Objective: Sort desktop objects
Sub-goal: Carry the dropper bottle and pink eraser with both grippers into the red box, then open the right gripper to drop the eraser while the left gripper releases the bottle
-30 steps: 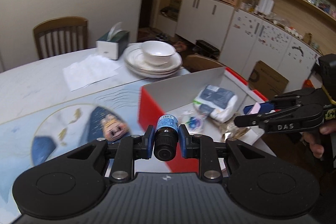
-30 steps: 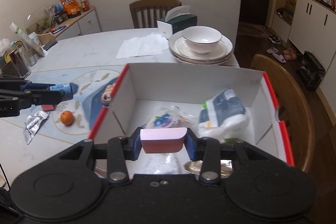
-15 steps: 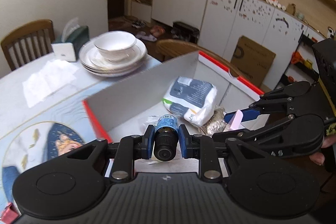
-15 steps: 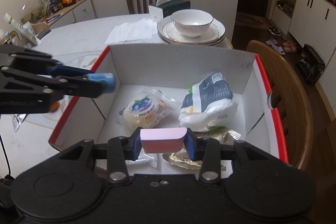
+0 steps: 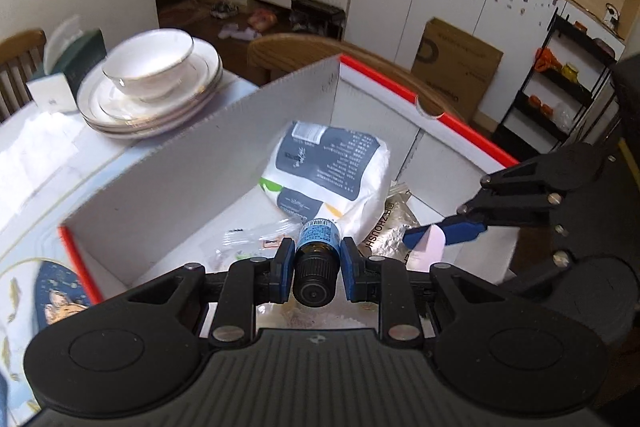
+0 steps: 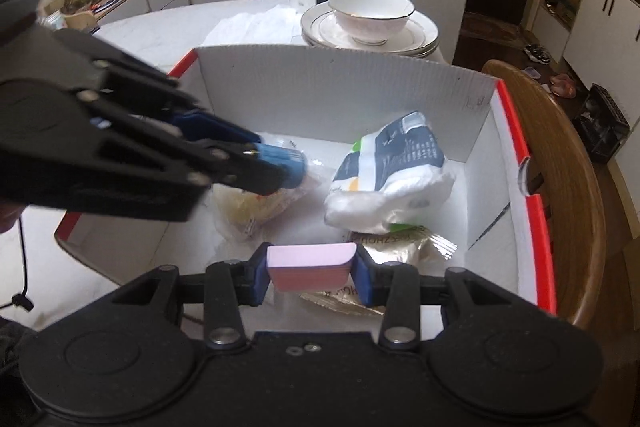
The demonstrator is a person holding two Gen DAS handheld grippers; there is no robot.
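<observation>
Several packets already lie in the box [image 6: 344,95]. Left hand-held gripper [image 5: 316,259] clamps a small bottle [image 5: 318,239], right hand-held gripper [image 6: 311,267] a pink pad [image 6: 311,265] (both unreleased, above the box floor).

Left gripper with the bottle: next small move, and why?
Probably lower a little more, then open. The left gripper is shut on the small blue-labelled bottle and already hangs over the open box, above the clear snack bag. The right gripper, beside it, holds the pink pad.
</observation>
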